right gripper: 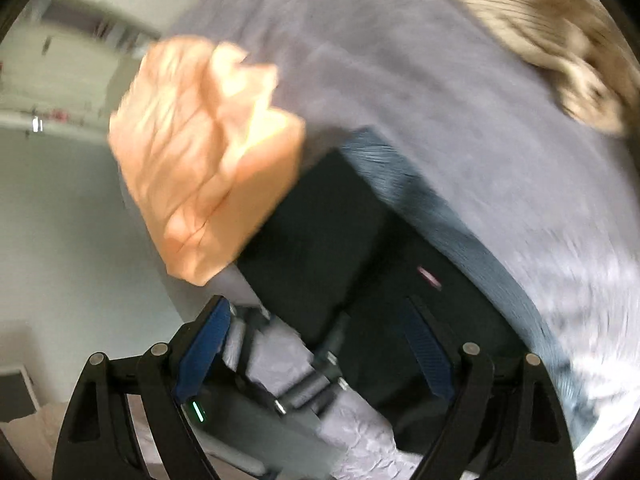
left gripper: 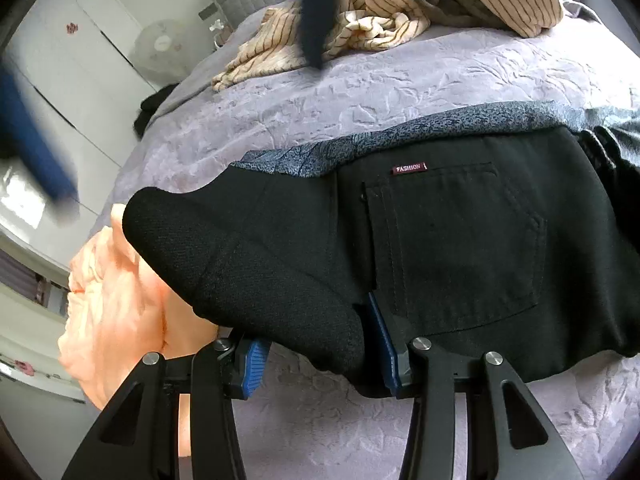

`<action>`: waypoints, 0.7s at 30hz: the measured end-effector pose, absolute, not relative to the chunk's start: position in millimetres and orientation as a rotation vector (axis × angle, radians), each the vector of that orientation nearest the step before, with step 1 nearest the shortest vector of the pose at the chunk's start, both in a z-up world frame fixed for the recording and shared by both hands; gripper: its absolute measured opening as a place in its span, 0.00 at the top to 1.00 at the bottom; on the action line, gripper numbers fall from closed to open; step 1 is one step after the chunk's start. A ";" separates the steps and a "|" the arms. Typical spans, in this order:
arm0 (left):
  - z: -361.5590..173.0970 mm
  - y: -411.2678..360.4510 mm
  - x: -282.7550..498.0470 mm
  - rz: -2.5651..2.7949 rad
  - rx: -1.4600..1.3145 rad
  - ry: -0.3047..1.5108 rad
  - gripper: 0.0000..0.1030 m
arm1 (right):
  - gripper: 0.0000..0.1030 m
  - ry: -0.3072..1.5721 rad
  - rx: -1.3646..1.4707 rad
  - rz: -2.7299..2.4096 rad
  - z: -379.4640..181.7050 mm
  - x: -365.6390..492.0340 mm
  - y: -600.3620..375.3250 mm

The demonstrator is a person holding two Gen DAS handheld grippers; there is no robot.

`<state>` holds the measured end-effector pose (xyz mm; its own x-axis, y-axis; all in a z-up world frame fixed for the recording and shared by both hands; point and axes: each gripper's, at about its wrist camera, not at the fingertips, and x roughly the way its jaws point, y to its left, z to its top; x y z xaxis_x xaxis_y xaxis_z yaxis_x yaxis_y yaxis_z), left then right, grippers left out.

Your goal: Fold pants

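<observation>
Black pants (left gripper: 460,248) with a "FASHION" label lie folded on a lilac bed cover (left gripper: 360,80). My left gripper (left gripper: 320,344) is wide open around a raised fold of the pants' near edge, blue pads on either side and apart from the cloth. In the blurred right wrist view the pants (right gripper: 320,232) lie ahead and my right gripper (right gripper: 320,344) is open and empty above them. The left gripper's body (right gripper: 304,392) shows between its fingers. The right gripper shows blurred in the left wrist view, at the left (left gripper: 36,140) and at the top (left gripper: 316,12).
A blue speckled garment (left gripper: 360,148) lies under the pants. An orange cloth (left gripper: 120,300) sits at the bed's left edge, also in the right view (right gripper: 208,152). A pile of striped beige clothes (left gripper: 400,12) lies farther back. White cupboards (left gripper: 60,80) and a fan stand beside the bed.
</observation>
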<state>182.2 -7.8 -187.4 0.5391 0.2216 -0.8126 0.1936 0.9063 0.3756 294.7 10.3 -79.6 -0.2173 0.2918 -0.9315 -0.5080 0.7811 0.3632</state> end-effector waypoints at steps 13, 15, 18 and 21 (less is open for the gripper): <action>-162.0 -21.3 176.9 -0.008 0.477 0.947 0.54 | 0.78 1.760 -0.095 0.759 -118.9 302.2 21.5; -146.4 -27.9 174.9 -0.033 0.478 0.910 0.54 | 0.78 1.715 -0.024 0.786 -101.1 302.3 -0.7; -114.4 -47.4 170.9 -0.089 0.470 0.843 0.54 | 0.78 1.620 0.143 0.820 -67.6 298.1 -54.6; -82.0 -77.6 165.9 -0.164 0.457 0.783 0.54 | 0.78 1.534 0.297 0.825 -42.6 289.4 -108.5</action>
